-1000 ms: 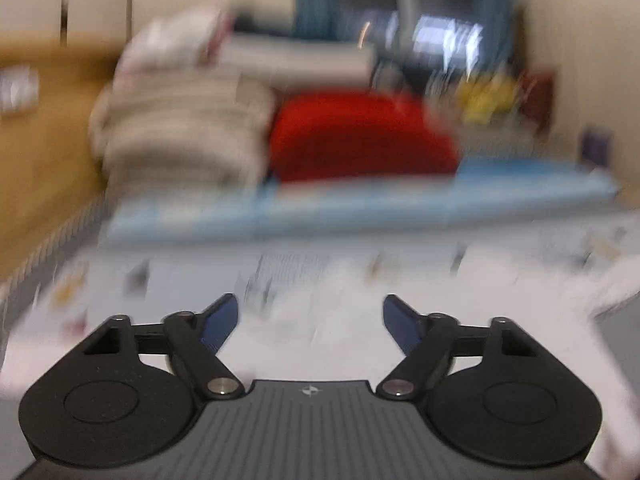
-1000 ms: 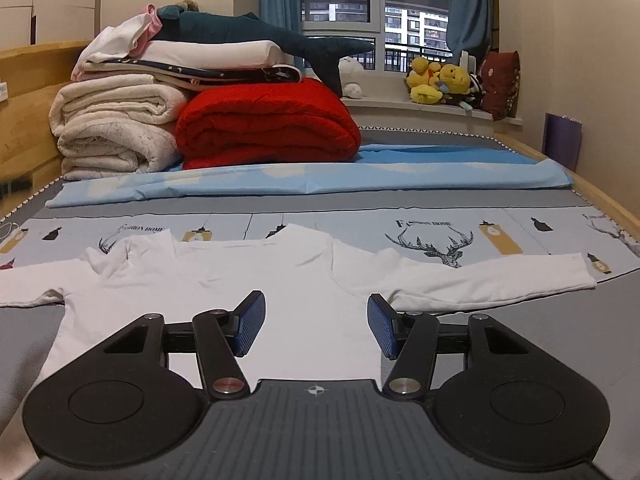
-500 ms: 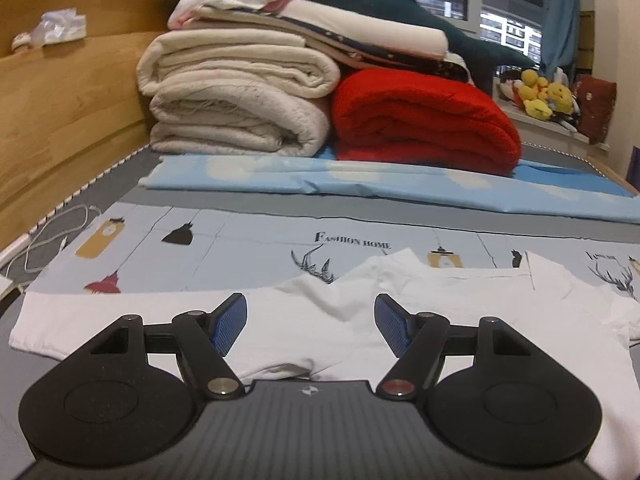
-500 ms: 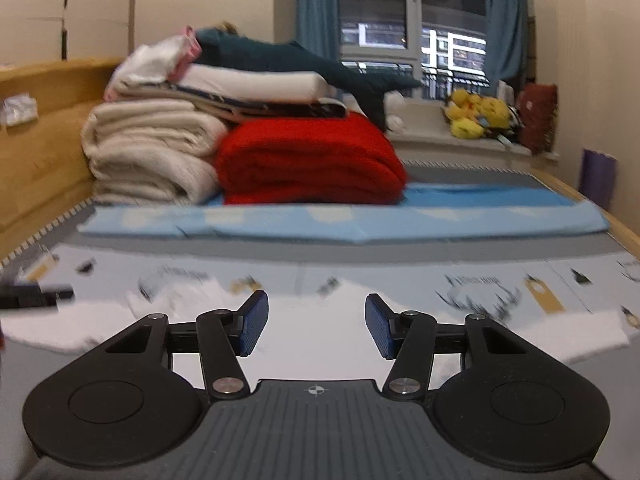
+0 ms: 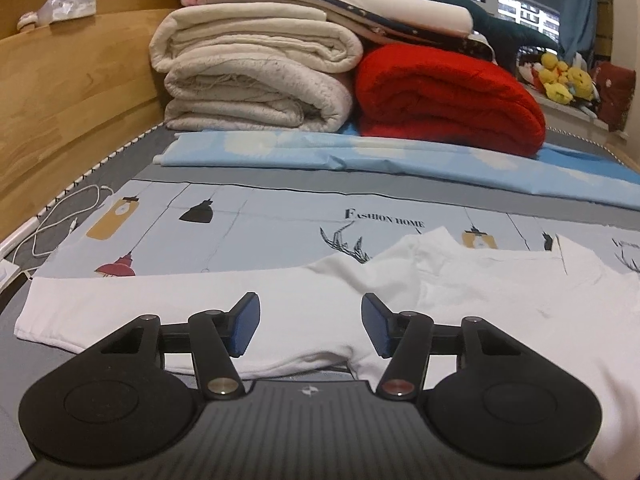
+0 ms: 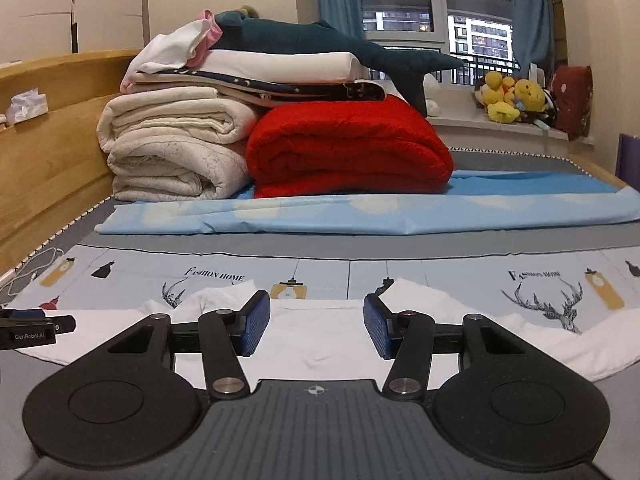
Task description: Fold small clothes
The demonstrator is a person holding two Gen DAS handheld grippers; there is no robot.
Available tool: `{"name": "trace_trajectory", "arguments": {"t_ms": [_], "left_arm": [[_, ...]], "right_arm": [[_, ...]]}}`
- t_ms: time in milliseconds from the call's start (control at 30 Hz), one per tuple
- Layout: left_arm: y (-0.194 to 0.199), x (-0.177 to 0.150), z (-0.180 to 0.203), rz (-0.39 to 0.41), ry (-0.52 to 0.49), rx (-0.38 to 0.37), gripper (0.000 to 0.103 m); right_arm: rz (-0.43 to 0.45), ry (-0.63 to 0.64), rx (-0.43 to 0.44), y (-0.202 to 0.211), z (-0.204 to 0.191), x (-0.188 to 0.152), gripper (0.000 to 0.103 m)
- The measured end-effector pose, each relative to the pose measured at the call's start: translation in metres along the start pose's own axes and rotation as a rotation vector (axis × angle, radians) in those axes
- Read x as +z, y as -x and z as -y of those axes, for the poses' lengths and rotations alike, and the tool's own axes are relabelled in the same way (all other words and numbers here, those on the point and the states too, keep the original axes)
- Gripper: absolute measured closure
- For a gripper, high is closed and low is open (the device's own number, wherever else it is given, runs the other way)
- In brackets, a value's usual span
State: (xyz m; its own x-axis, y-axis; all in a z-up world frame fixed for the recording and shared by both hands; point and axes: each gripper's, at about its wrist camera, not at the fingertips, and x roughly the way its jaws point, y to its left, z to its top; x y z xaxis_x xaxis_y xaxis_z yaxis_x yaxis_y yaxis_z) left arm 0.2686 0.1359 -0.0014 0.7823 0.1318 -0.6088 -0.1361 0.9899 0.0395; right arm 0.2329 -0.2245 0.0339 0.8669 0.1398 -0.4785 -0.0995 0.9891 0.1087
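Note:
A small white long-sleeved shirt (image 5: 304,304) lies spread flat on the patterned bed sheet (image 5: 280,228), front down toward me. My left gripper (image 5: 310,326) hovers over the armpit where its left sleeve meets the body; the jaws are closing, with only cloth below them and nothing pinched. In the right wrist view the same shirt (image 6: 316,332) lies under my right gripper (image 6: 316,326), which stands open above the chest just below the collar. The tip of the left gripper (image 6: 28,330) shows at that view's left edge.
Folded cream quilts (image 6: 172,152) and a red blanket (image 6: 348,152) are stacked at the bed's far end, with a blue sheet (image 6: 360,212) in front. A wooden bed side (image 5: 72,92) runs along the left; a white cable (image 5: 60,216) lies beside it. Plush toys (image 6: 516,100) sit on the windowsill.
Both grippers moved left across the shirt and came lower and closer to it. The left gripper's jaws have narrowed. The shirt lies as it did.

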Motion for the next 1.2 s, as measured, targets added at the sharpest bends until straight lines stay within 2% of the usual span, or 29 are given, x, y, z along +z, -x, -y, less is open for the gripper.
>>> {"name": "trace_trajectory", "arguments": {"t_ms": [133, 200, 267, 333, 433, 600, 733, 900, 967, 1033, 1100, 1200], "left_arm": [[-0.010, 0.003, -0.011, -0.013, 0.024, 0.015, 0.048], [-0.019, 0.001, -0.019, -0.030, 0.038, 0.027, 0.056], [-0.028, 0.000, -0.030, -0.059, 0.065, 0.035, 0.067], [-0.035, 0.000, -0.044, -0.079, 0.103, 0.040, 0.072], [-0.039, 0.003, -0.065, -0.088, 0.149, 0.051, 0.072], [-0.050, 0.005, -0.097, -0.112, 0.221, 0.072, 0.072], [-0.064, -0.002, -0.126, -0.173, 0.280, 0.119, 0.072], [-0.077, -0.007, -0.164, -0.226, 0.375, 0.194, 0.067], [-0.082, -0.008, -0.183, -0.234, 0.423, 0.228, 0.052], [-0.084, -0.011, -0.199, -0.243, 0.456, 0.262, 0.042], [-0.087, -0.014, -0.215, -0.255, 0.493, 0.291, 0.041], [-0.093, -0.022, -0.237, -0.275, 0.553, 0.318, 0.034]], "right_arm": [[0.000, 0.006, 0.002, -0.006, 0.000, 0.002, 0.049], [-0.011, -0.005, 0.003, -0.012, 0.000, 0.001, 0.050], [-0.013, -0.008, 0.001, -0.017, -0.001, 0.002, 0.053], [-0.014, -0.009, 0.003, -0.022, -0.001, 0.002, 0.065], [-0.016, -0.006, 0.018, -0.027, 0.000, 0.001, 0.080], [-0.027, 0.009, 0.010, -0.036, 0.001, 0.000, 0.082], [-0.052, 0.006, 0.004, -0.045, 0.003, -0.001, 0.081], [-0.069, 0.000, 0.001, -0.052, 0.008, 0.001, 0.081], [-0.075, 0.004, 0.001, -0.053, 0.009, 0.001, 0.081], [-0.082, 0.010, 0.001, -0.055, 0.009, -0.001, 0.081], [-0.094, 0.014, 0.000, -0.058, 0.010, -0.003, 0.081], [-0.115, 0.017, 0.002, -0.063, 0.009, -0.005, 0.081]]}}
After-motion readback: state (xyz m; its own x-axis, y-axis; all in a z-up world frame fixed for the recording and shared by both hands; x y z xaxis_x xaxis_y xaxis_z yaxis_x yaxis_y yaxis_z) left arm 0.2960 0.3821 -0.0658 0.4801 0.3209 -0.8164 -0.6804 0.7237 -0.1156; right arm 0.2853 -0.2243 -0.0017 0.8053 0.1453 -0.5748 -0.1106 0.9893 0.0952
